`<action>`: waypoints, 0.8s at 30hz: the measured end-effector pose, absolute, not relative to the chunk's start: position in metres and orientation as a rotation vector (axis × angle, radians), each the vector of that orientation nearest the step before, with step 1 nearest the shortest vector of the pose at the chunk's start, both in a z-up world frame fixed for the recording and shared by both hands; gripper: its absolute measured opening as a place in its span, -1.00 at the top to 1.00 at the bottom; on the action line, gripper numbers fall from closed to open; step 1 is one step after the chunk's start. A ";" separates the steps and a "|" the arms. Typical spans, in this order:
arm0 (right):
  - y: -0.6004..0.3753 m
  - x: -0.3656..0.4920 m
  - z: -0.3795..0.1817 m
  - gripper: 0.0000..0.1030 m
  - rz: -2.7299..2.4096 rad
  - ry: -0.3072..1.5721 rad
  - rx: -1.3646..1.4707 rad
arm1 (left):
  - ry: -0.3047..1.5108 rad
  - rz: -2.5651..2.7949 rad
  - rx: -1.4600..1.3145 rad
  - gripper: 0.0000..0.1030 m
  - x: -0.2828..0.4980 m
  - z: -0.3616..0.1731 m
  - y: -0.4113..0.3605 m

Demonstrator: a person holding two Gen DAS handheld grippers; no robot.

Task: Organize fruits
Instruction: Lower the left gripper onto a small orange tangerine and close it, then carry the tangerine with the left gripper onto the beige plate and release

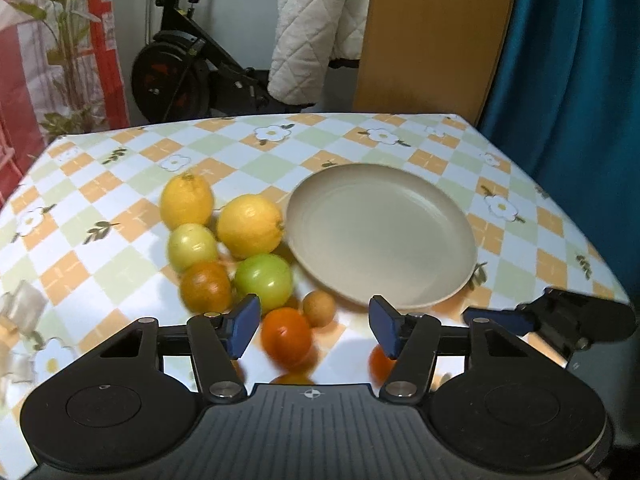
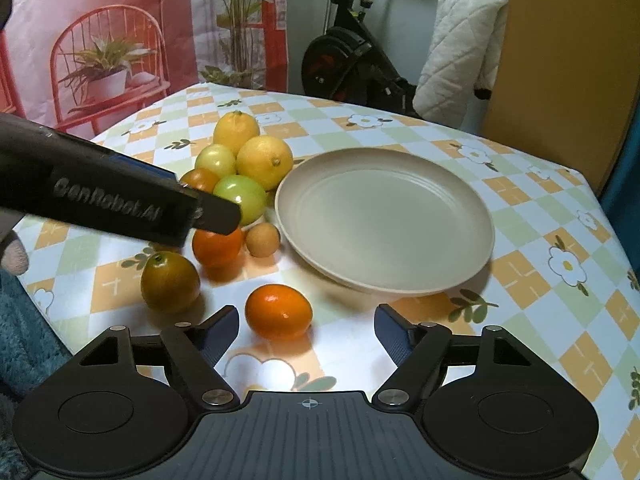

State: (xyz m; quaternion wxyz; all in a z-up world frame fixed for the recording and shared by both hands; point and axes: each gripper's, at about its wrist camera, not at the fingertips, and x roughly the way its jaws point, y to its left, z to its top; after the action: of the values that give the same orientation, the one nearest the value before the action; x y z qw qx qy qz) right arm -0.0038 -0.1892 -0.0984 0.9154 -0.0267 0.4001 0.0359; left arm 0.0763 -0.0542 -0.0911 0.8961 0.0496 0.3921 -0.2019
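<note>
Both grippers hang unclenched, holding nothing: left gripper (image 1: 312, 326) over an orange (image 1: 286, 336), right gripper (image 2: 306, 334) behind another orange (image 2: 278, 311), near the empty beige plate (image 2: 460, 216).

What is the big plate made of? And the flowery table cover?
The plate looks like matte beige plastic or ceramic: dull, even colour, faint moulded rings; I can't tell which. The table cover looks like glossy wipe-clean plastic, showing bright glare and reflections near the fruit.

A home: exercise bike (image 1: 176, 68), potted plant (image 2: 236, 20), floral tablecloth (image 1: 120, 208)
</note>
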 end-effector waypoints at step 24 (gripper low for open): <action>-0.190 0.001 -0.116 0.17 0.151 0.833 -0.003 | 0.876 -0.637 0.040 0.37 0.067 -0.126 -0.064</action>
State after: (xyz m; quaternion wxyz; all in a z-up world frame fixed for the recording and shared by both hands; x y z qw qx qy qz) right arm 0.0009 -0.1899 -0.1165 0.9117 -0.0015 0.4043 0.0732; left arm 0.0667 -0.0635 -0.1256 0.8569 0.0191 0.4167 -0.3029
